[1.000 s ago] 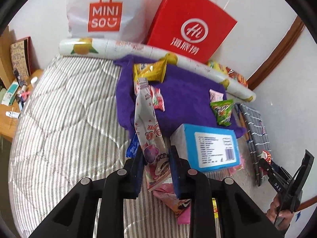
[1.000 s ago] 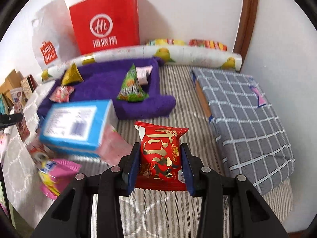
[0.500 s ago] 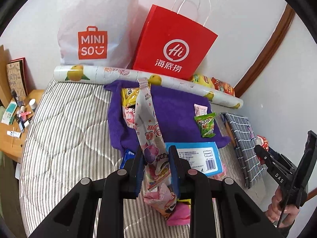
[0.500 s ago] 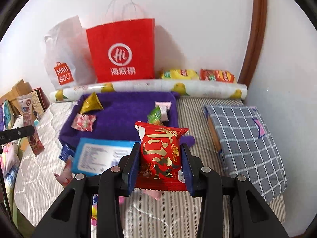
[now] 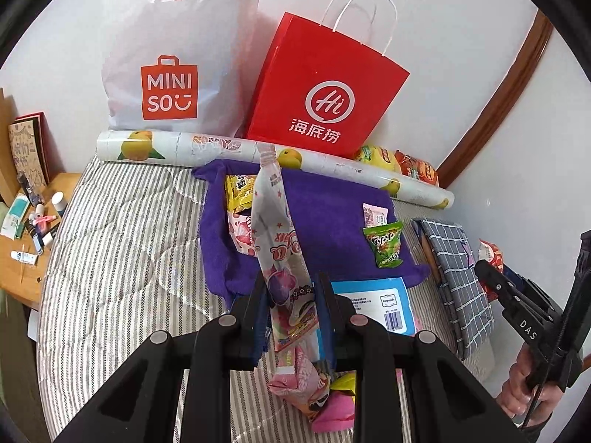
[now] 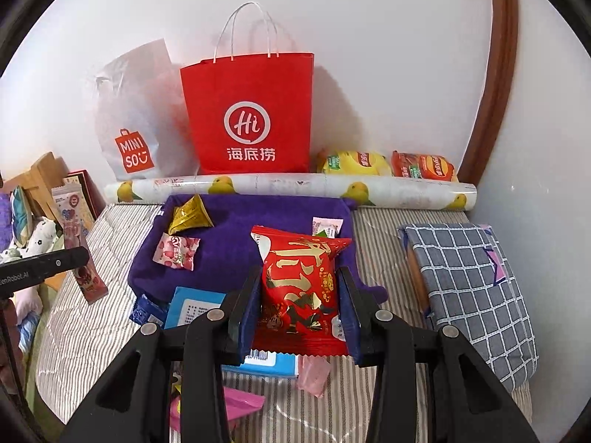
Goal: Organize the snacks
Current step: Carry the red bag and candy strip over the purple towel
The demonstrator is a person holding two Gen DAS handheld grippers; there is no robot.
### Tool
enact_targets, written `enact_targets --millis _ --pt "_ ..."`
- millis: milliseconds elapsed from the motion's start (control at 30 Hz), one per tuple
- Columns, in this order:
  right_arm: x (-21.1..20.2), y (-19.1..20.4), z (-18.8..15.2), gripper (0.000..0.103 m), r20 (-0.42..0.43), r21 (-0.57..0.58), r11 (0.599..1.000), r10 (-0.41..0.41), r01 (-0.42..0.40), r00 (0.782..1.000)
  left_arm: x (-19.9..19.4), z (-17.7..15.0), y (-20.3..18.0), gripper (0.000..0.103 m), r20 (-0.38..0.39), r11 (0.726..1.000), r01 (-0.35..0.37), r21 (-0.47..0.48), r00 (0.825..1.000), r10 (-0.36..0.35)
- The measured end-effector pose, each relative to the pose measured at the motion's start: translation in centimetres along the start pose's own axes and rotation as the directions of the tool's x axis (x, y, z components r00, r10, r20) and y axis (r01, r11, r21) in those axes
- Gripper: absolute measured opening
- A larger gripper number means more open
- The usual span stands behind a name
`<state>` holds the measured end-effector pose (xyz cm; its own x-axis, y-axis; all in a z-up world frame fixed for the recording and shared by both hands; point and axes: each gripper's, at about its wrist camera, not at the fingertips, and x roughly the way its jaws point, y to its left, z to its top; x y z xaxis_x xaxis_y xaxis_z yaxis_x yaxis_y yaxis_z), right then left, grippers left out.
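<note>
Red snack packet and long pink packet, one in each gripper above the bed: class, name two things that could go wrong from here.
1. The left gripper pinches the long pink packet only near its lower end; the tall free part leans and could swing or slide out.
2. The right gripper squeezes the puffed red snack packet across its middle; it might crush the contents or pop free onto the blue box below.

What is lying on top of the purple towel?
On the purple towel lie a yellow packet, a pink strawberry packet and a small pink sachet. A green packet shows in the left view; the held red packet mostly covers it in the right.
</note>
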<state>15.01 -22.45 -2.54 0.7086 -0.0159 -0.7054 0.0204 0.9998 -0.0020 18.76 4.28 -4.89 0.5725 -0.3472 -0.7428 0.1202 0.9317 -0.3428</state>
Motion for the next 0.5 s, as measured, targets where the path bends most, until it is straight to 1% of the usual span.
enact_targets --millis 233,500 --pt "1.0 -0.7 0.2 0.039 -0.007 0.022 1.000 0.005 -0.004 1.000 0.6 0.8 -0.4 0.023 0.001 1.000 -0.003 0.016 1.000 0.003" --pt "2.1 -1.4 0.3 0.039 -0.013 0.029 1.000 0.003 -0.002 1.000 2.2 1.4 -0.3 0.023 -0.016 1.000 -0.002 0.021 1.000 0.002"
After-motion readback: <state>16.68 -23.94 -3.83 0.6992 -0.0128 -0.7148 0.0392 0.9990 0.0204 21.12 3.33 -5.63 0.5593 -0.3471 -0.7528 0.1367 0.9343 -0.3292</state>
